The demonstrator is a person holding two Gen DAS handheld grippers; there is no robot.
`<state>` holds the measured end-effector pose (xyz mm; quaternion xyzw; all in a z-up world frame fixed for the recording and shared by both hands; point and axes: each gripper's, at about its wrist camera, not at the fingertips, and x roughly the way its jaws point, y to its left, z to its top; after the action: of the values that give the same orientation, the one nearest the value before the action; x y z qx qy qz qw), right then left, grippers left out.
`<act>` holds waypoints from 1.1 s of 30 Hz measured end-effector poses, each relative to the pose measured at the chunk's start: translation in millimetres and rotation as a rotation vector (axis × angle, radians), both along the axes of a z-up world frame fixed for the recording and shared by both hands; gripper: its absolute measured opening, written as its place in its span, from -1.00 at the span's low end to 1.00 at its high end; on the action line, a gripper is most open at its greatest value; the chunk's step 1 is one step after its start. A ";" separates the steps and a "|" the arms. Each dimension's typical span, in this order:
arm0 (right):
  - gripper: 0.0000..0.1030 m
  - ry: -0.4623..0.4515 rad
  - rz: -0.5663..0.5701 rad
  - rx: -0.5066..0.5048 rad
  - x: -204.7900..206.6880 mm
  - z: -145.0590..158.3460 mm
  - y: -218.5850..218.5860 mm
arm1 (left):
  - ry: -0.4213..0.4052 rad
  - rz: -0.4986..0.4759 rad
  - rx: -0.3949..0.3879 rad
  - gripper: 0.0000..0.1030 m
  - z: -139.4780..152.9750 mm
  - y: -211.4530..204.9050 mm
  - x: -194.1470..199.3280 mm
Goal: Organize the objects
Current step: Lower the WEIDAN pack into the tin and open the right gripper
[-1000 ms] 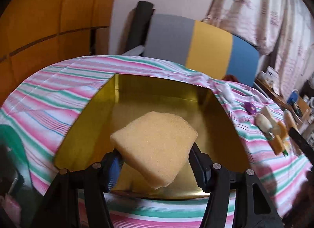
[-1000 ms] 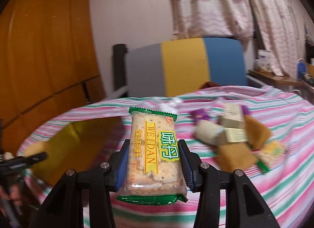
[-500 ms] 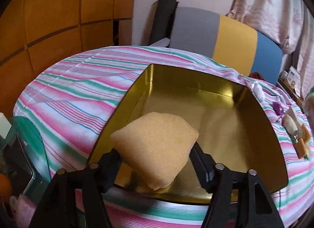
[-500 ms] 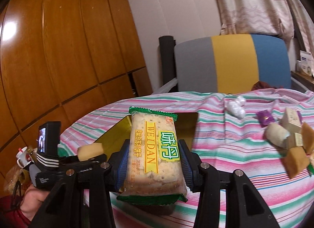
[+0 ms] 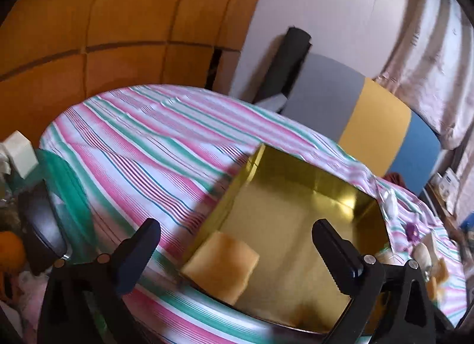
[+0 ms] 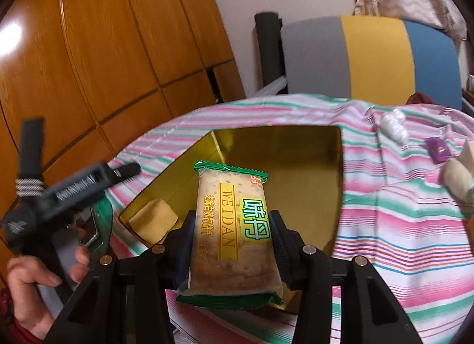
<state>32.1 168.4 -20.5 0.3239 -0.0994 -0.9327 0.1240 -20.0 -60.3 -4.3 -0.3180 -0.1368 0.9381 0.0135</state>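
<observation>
A yellow sponge (image 5: 220, 267) lies in the near left corner of the gold tin (image 5: 311, 178) on the striped tablecloth. Above it my left gripper (image 5: 235, 225) has its jaws opening wide, and neither pad touches the sponge. In the right wrist view my right gripper (image 6: 232, 216) is shut on a green-edged cracker packet (image 6: 234, 231) and holds it over the near part of the tin (image 6: 296, 166). The sponge (image 6: 154, 222) shows there too, in the tin's left corner. A hand (image 6: 35, 278) holds the left gripper beside the table's left edge.
Loose snacks lie on the cloth right of the tin: a white wrapped piece (image 6: 394, 127), a purple sweet (image 6: 438, 150) and beige blocks (image 6: 456, 178). A grey, yellow and blue chair back (image 6: 370, 56) stands behind the table. Clutter (image 5: 17, 166) sits past the table's left edge.
The left jaws spread wide and let the sponge go; it now rests in the tin's corner, and the gripper has drawn back. The right gripper carried the cracker packet leftward over the tin.
</observation>
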 end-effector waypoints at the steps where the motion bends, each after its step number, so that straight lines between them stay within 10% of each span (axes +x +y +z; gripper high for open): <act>1: -0.08 -0.010 0.007 0.006 -4.7 -2.0 -4.0 | 0.002 0.020 -0.020 1.00 3.0 -0.6 -0.2; 16: -0.08 -0.168 0.048 0.037 -66.2 -29.9 -59.3 | -0.034 0.235 0.013 0.99 1.4 -34.1 8.6; 33: -0.03 -0.194 0.048 -0.120 -60.7 -30.8 -58.7 | -0.030 0.224 0.029 0.99 -0.9 -27.0 10.4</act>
<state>-28.7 109.6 -51.4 0.4071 -0.1588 -0.8860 0.1554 -9.6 -87.3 -5.1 -0.3147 -0.1855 0.9266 -0.0888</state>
